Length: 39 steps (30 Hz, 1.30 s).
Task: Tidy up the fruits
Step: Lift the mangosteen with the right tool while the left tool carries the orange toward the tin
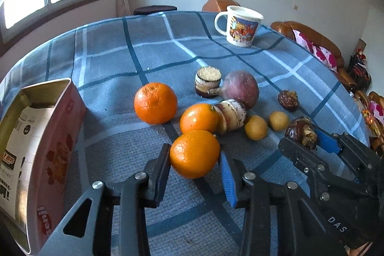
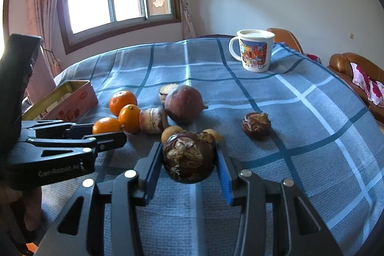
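My left gripper (image 1: 195, 155) is shut on an orange (image 1: 194, 154), held just above the cloth. Two more oranges (image 1: 155, 103) (image 1: 199, 118) lie beyond it, with a purple round fruit (image 1: 241, 87), sugarcane pieces (image 1: 231, 115) (image 1: 207, 80), two small yellow fruits (image 1: 255, 127) (image 1: 278, 121) and a dark brown water chestnut (image 1: 288, 100). My right gripper (image 2: 188, 158) is shut on another dark brown water chestnut (image 2: 188, 157); it also shows in the left wrist view (image 1: 301, 132). An open red tin box (image 1: 40, 148) stands at the left.
A white cartoon mug (image 1: 241, 25) stands at the table's far edge. The table wears a blue plaid cloth (image 1: 144, 44). Brown sofas (image 1: 319, 44) lie off the right side, a window on the left wall.
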Each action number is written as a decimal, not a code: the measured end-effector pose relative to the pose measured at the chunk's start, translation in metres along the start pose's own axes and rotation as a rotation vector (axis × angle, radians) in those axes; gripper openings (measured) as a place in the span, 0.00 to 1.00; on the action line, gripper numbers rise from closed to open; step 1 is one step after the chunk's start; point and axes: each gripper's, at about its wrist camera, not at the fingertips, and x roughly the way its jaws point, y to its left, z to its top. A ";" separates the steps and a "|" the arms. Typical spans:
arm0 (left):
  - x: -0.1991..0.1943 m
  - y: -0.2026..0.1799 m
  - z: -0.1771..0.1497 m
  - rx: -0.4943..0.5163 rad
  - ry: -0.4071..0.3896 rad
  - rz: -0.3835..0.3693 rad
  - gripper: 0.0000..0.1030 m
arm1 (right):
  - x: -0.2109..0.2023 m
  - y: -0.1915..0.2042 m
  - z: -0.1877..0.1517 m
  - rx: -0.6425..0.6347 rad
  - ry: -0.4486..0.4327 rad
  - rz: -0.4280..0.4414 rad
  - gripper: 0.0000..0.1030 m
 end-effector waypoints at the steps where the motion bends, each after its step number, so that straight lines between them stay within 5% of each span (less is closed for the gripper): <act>1: -0.002 0.000 0.000 0.001 -0.009 0.001 0.40 | 0.000 0.000 0.000 -0.002 -0.002 -0.001 0.44; 39: -0.038 -0.009 -0.005 0.027 -0.208 0.069 0.40 | -0.017 0.003 -0.001 -0.026 -0.118 -0.002 0.44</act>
